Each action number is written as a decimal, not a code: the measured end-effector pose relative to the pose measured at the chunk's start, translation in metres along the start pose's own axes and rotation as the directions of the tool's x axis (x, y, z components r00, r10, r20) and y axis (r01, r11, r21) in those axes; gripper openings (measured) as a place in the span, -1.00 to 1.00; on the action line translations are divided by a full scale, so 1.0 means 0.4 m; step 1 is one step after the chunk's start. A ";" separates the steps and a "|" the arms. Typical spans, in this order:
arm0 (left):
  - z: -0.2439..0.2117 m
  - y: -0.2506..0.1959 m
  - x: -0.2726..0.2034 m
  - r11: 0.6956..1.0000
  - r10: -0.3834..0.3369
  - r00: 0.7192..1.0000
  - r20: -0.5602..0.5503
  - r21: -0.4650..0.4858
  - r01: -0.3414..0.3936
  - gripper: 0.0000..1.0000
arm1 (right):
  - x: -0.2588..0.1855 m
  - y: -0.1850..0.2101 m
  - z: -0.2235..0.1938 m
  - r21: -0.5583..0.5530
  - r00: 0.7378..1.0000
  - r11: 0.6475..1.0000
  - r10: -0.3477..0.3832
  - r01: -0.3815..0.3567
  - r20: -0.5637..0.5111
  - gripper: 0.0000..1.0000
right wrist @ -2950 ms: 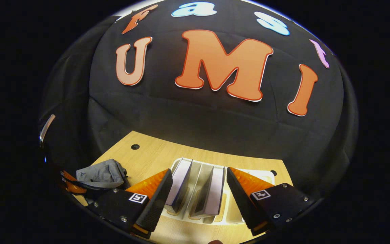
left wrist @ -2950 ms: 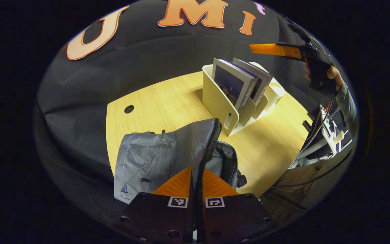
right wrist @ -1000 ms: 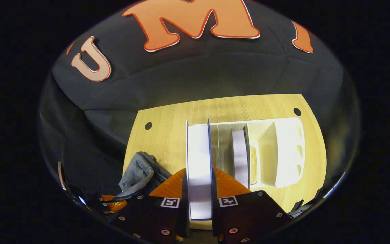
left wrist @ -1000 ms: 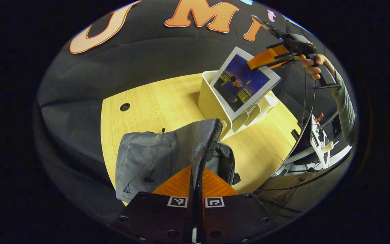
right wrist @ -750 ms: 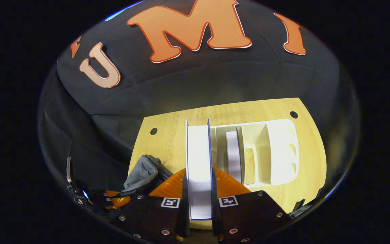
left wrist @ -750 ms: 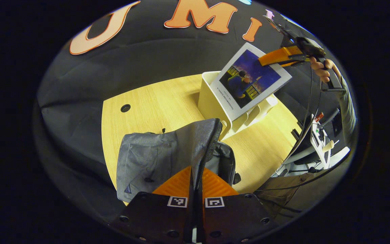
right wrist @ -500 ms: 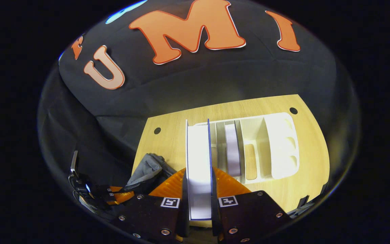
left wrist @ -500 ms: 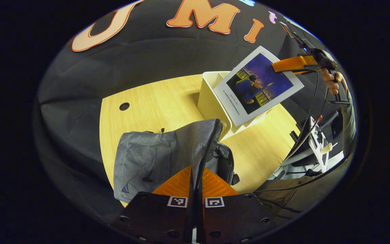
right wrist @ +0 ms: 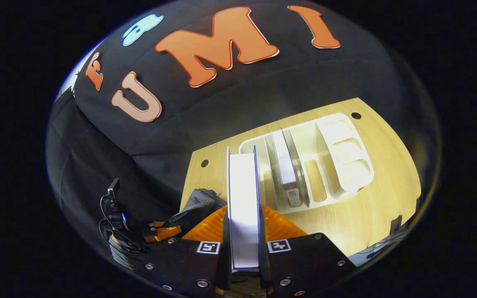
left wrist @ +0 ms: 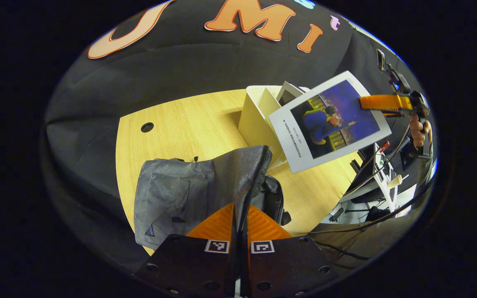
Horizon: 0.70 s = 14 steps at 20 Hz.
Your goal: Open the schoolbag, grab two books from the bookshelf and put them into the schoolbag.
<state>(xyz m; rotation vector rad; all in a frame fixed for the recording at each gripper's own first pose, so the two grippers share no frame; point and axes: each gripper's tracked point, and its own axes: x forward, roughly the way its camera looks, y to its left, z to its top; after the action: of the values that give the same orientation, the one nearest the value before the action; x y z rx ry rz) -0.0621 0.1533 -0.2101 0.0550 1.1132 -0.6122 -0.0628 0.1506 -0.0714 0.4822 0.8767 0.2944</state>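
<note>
The grey schoolbag [left wrist: 180, 194] lies on the wooden table [left wrist: 189, 120], and my left gripper [left wrist: 240, 217] is shut on the zipper edge of its raised flap. My right gripper [right wrist: 243, 231] is shut on a book [right wrist: 242, 198], which I see edge-on between its fingers. In the left gripper view that same book [left wrist: 329, 120] hangs in the air, tilted, above the table to the right of the bag, held by the right gripper [left wrist: 381, 102]. A second book [right wrist: 285, 165] stands in the white bookshelf [right wrist: 346, 157]. The bag [right wrist: 199, 203] lies left of the held book.
The white bookshelf [left wrist: 257, 120] stands on the table behind the bag. A person's hand [left wrist: 418, 130] holds the right gripper's handle. Cables and equipment [left wrist: 383, 165] sit beyond the table's right edge. Two round holes [left wrist: 147, 127] pierce the tabletop.
My right gripper has lifted the book out of the bookshelf and carried it away, rightward in the left gripper view, tilting it. The left gripper keeps its hold on the bag's flap.
</note>
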 end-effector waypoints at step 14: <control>0.004 -0.014 0.005 0.999 -0.039 0.999 0.030 -0.007 0.039 -0.90 | -0.024 0.021 -0.235 0.350 0.985 0.921 0.148 -0.170 0.089 -0.47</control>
<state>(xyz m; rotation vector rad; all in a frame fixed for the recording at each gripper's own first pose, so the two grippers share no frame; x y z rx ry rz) -0.0629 0.1471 -0.2095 0.0173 1.0897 -0.6419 -0.1434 0.1802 -0.1117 0.8996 0.8347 0.2681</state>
